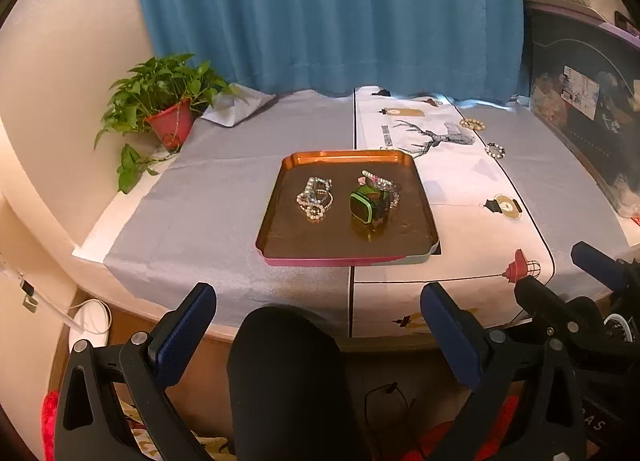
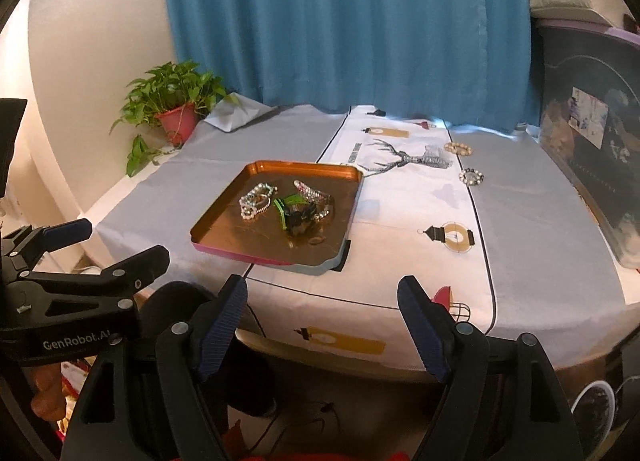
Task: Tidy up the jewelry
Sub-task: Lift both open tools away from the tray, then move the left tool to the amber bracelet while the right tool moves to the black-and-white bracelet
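Observation:
A copper tray sits mid-table. In it lie a pile of beaded bracelets, a green watch and a sparkly band. Two bracelets lie loose on the cloth at the far right: a beige one and a pale one. My left gripper is open and empty, held off the table's near edge. My right gripper is open and empty, also at the near edge.
A potted plant stands at the back left. A dark storage box lines the right side. A blue curtain hangs behind. A reindeer-print runner crosses the grey cloth. A dark knee is below.

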`<state>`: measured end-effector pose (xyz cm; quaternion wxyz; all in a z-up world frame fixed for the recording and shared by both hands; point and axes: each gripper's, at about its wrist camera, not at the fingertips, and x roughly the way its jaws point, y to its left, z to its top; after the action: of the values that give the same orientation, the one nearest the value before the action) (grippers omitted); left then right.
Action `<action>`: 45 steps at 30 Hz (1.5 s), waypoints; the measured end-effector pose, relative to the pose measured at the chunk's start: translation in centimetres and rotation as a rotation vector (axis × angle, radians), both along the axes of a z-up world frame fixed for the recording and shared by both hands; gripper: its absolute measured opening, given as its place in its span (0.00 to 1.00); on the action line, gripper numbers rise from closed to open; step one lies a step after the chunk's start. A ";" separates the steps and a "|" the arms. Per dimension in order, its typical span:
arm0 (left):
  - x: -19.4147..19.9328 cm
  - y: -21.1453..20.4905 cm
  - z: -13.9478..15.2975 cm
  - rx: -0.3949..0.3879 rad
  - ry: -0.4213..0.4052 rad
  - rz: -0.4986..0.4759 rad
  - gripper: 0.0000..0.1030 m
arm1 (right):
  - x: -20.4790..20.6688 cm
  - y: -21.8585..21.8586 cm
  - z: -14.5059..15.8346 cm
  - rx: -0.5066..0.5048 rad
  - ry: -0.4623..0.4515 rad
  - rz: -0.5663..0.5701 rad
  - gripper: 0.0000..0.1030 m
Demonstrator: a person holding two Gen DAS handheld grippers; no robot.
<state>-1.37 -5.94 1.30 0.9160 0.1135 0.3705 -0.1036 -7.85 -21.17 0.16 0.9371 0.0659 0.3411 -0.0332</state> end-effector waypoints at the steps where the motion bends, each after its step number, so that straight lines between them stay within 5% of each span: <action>1: -0.2 0.0 0.1 0.000 -0.005 0.000 0.99 | -0.2 0.0 0.2 -0.001 -0.004 0.000 0.76; 14: -0.9 -0.2 0.7 0.004 -0.015 -0.003 0.98 | -0.6 -0.1 0.9 0.005 -0.023 -0.005 0.76; 24: 2.4 -3.0 -0.4 0.016 0.042 -0.049 0.98 | 0.8 -2.7 0.1 0.023 0.003 -0.043 0.76; 35: 10.6 -9.2 -1.6 0.019 0.126 -0.093 0.98 | 6.2 -14.2 -2.8 0.042 0.038 -0.251 0.76; 45: 24.2 -21.7 -1.5 -0.006 0.130 -0.182 0.98 | 16.2 -28.3 -6.7 0.086 0.116 -0.383 0.76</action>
<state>22.80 -27.62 -0.23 0.8770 0.1371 0.4172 -0.1948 8.36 -49.46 -6.52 0.8888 0.1673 0.3771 -0.1997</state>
